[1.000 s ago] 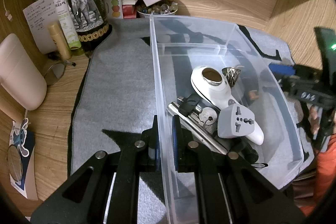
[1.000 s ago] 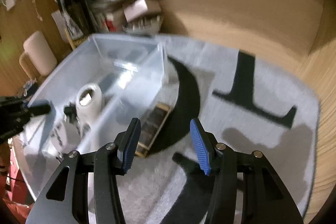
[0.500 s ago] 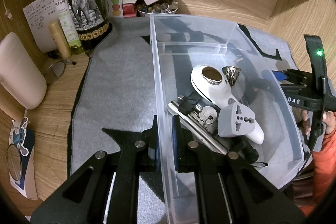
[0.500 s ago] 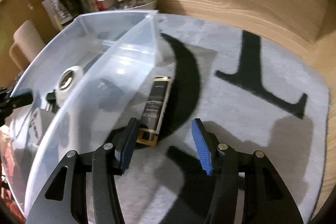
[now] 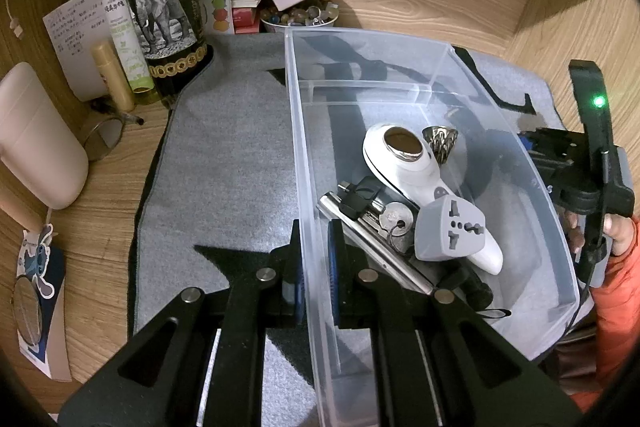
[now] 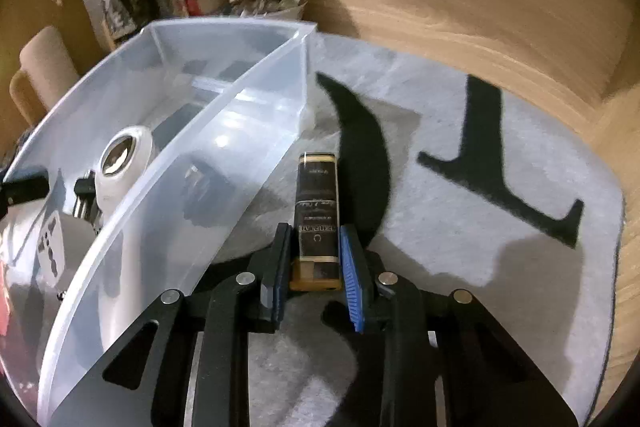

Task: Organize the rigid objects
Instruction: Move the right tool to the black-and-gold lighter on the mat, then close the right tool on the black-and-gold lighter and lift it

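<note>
A clear plastic bin (image 5: 298, 131) stands on the grey mat. It holds a white handheld device (image 5: 404, 155), a grey travel adapter (image 5: 450, 227), keys, a metal bar and a small silver cup. My left gripper (image 5: 316, 255) is shut on the bin's left wall. In the right wrist view the bin (image 6: 248, 131) is at left, and a black-and-gold flat box (image 6: 317, 211) lies on the mat beside it. My right gripper (image 6: 314, 247) has its jaws around the box's near end, close to its sides; contact is unclear.
A dark elephant-label bottle (image 5: 164, 11), a spray bottle, a lip balm tube, papers and a bowl of small items (image 5: 300, 17) crowd the back left. A cream case (image 5: 36, 143) lies at far left. The grey mat (image 6: 500, 227) has black markings.
My right gripper has moved forward and down over the black-and-gold box and narrowed around it. My left gripper has stayed shut on the bin wall.
</note>
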Motion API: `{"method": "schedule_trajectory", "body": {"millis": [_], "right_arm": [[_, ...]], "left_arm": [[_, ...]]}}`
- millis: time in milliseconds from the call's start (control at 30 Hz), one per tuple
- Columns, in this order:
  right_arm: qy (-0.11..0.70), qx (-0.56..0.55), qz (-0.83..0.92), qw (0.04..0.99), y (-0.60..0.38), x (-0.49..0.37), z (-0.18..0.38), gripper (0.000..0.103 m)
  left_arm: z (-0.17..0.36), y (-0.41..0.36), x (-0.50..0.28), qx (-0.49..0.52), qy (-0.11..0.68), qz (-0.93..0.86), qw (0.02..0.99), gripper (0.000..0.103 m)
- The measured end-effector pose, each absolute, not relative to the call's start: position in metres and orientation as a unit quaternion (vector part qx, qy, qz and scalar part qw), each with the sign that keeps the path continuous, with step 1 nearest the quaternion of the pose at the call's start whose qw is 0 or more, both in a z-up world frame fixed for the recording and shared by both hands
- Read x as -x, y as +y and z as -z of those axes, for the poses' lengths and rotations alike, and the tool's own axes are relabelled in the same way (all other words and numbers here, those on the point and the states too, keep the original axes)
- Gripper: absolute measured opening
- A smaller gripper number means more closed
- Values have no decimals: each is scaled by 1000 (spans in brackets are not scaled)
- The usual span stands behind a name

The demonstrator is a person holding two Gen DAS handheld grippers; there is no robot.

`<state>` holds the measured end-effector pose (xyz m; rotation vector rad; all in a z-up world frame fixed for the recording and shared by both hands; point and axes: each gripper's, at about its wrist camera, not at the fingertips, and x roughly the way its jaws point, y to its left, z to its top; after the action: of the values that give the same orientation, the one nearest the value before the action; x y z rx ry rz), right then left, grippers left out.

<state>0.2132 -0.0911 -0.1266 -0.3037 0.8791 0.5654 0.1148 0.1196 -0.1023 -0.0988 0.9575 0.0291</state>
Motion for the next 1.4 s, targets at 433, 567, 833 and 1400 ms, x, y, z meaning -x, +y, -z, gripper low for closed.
{"method": "schedule_trajectory", "body": {"millis": [433,567,833,1400], "right_arm": [[336,116,-277,893,-100,-192,63,21],[307,112,-292,899,-97,-177,41,21],[269,125,-335,894,-73,-149,19,18],[377,138,-315,860,-97,-159,78,24]], "left_arm": [[102,119,-115,46,460,-15,886,8],[102,119,-115,46,460,-15,886,8],[102,119,-115,47,460,-15,886,8],[102,119,-116,47,460,-12,886,8]]}}
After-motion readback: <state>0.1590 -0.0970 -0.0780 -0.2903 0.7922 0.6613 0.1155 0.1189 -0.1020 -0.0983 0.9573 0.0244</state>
